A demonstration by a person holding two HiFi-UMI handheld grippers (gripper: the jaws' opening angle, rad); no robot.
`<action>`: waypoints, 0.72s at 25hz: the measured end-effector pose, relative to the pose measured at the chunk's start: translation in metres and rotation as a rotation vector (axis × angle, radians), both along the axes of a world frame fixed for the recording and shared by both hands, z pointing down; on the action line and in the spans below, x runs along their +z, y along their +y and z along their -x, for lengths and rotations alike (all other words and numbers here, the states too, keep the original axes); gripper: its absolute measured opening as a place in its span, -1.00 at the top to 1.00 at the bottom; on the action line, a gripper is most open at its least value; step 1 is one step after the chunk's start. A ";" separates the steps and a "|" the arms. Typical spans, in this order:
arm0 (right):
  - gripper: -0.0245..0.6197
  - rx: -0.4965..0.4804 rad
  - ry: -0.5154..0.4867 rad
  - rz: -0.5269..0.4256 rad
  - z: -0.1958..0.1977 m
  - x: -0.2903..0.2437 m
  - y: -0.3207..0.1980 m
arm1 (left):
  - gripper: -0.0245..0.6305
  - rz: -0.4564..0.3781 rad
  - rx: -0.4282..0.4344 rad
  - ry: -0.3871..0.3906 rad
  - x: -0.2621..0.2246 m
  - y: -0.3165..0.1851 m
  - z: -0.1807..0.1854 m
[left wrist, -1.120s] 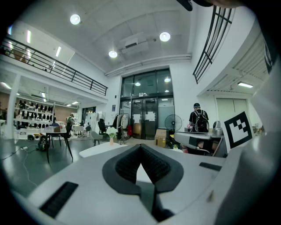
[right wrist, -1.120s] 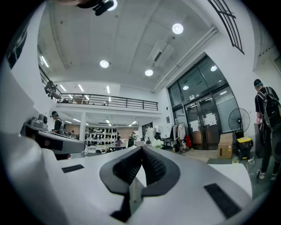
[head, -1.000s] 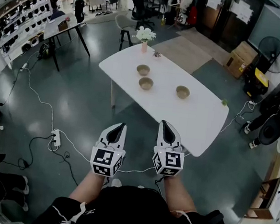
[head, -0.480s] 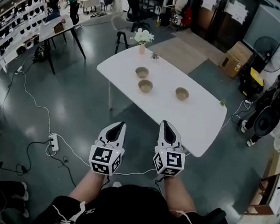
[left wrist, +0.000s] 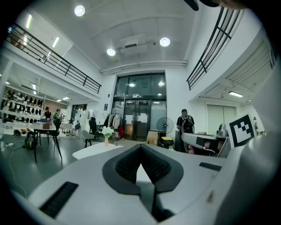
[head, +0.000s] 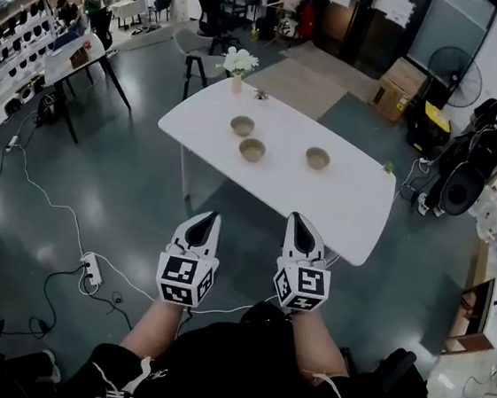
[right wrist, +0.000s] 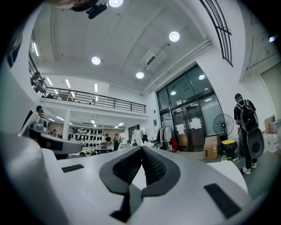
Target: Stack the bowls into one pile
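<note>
Three tan bowls stand apart on the white table (head: 354, 210): one at the back (head: 242, 126), one just in front of it (head: 252, 149), and one to the right (head: 317, 158). In the head view both grippers are held side by side over the dark floor, short of the table's near edge. My left gripper (head: 213, 217) is shut with nothing in it, and so is my right gripper (head: 294, 217). Each gripper view shows the jaw tips meeting, on the left gripper (left wrist: 141, 146) and on the right gripper (right wrist: 142, 148). The bowls do not show in either gripper view.
A vase of white flowers (head: 239, 63) stands at the table's far corner. A chair (head: 199, 45) is behind it. A power strip (head: 91, 269) and cables lie on the floor at the left. A person (head: 482, 140), a fan (head: 449, 65) and a cardboard box (head: 400, 82) are at the right.
The view has shifted toward the table and to the right, and a person has come into sight at the right. Both grippers stay shut, side by side, and have moved forward a little.
</note>
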State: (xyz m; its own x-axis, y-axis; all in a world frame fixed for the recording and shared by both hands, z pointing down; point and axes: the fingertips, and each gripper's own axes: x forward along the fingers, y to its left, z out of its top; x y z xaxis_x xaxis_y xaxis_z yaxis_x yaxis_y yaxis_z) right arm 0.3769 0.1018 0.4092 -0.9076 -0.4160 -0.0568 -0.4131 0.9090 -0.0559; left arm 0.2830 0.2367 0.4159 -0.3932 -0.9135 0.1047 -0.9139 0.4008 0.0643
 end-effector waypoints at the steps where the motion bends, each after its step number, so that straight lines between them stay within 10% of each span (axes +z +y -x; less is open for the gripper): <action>1: 0.88 0.009 0.004 0.000 0.001 0.000 0.000 | 0.89 -0.002 0.007 0.002 0.000 -0.001 0.003; 18: 0.88 0.176 -0.003 0.031 0.051 0.029 -0.123 | 0.89 0.028 0.175 -0.022 0.021 -0.134 0.073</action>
State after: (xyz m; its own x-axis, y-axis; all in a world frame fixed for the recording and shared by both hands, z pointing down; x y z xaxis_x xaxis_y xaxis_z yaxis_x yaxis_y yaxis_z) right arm 0.3256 -0.0212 0.4384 -0.8205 -0.5699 -0.0438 -0.5655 0.8205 -0.0837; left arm 0.2098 0.1030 0.4370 -0.2309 -0.9650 0.1243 -0.9710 0.2367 0.0345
